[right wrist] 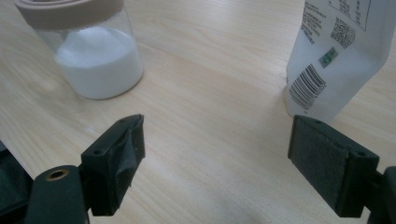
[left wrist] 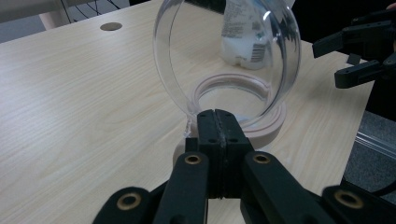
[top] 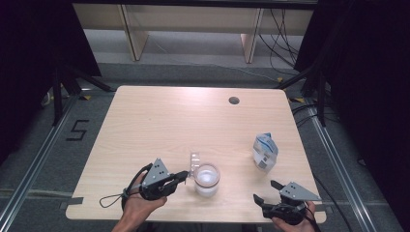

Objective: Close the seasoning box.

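Here, from above, we see one light wooden table (top: 159,121) w/ two items: a clear glass jar with a beige ring collar (top: 207,180) near the front edge, centre, and a white plastic pouch with a barcode (top: 265,152) toward the right edge. The left gripper (top: 186,175) view adds what the high view can't: jaws pinched together on the jar's clear round hinged lid (left wrist: 229,51), standing upright. The right gripper (top: 266,191) view shows white powder (right wrist: 99,63) inside the jar; its jaws stand wide apart, holding nothing, at the front-right corner.

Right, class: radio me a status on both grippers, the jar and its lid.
Left gripper shut on clear lid, flipped open. Jar of white powder upright. Right gripper open, empty, beside pouch.
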`<action>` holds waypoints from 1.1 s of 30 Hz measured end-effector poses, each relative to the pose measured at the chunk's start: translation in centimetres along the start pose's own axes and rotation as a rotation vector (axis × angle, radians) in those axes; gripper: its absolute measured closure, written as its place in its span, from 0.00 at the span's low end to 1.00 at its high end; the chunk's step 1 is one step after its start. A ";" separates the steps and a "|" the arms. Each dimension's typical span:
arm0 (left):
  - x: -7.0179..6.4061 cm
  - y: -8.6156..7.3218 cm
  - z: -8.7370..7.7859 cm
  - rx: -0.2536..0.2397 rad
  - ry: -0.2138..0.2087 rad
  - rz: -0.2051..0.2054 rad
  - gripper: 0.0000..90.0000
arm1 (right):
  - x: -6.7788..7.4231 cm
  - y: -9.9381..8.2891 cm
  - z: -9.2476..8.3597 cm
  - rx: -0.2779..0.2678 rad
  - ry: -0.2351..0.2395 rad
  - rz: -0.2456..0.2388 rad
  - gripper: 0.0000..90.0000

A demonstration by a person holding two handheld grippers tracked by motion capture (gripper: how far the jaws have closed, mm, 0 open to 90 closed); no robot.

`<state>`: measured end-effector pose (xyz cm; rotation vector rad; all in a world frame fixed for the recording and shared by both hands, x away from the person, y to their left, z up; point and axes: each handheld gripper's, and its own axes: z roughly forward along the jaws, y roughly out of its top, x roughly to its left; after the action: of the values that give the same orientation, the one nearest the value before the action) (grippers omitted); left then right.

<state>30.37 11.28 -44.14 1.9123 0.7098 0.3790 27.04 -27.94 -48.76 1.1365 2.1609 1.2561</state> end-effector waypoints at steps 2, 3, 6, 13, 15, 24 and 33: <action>-0.1 0.0 0.2 -0.009 -0.007 -0.010 0.99 | 0.0 0.0 0.0 0.004 0.001 0.005 0.22; -0.1 0.0 0.2 -0.009 -0.008 -0.013 0.99 | 0.0 0.0 0.0 0.004 0.000 0.004 0.22; -0.2 -0.1 0.2 -0.005 -0.005 -0.025 0.94 | -0.1 0.0 -0.1 0.000 -0.008 -0.013 0.22; -0.4 -0.4 0.0 0.004 -0.024 -0.068 0.69 | 0.0 0.0 -0.1 0.005 0.002 -0.003 0.22; -0.5 -0.6 0.0 -0.007 -0.041 -0.097 0.59 | 0.0 0.0 -0.1 -0.001 0.006 -0.001 0.22; -1.2 -1.4 -0.3 0.014 -0.052 -0.144 0.33 | 0.1 0.2 -0.1 -0.037 0.035 0.003 0.18; -1.3 -3.0 -1.2 0.037 -0.042 -0.142 0.27 | 0.8 0.0 -0.3 -0.044 0.065 0.006 0.17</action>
<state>27.79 12.21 -46.24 1.8856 0.8243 0.2374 26.35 -27.40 -48.60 1.0998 2.1670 1.3536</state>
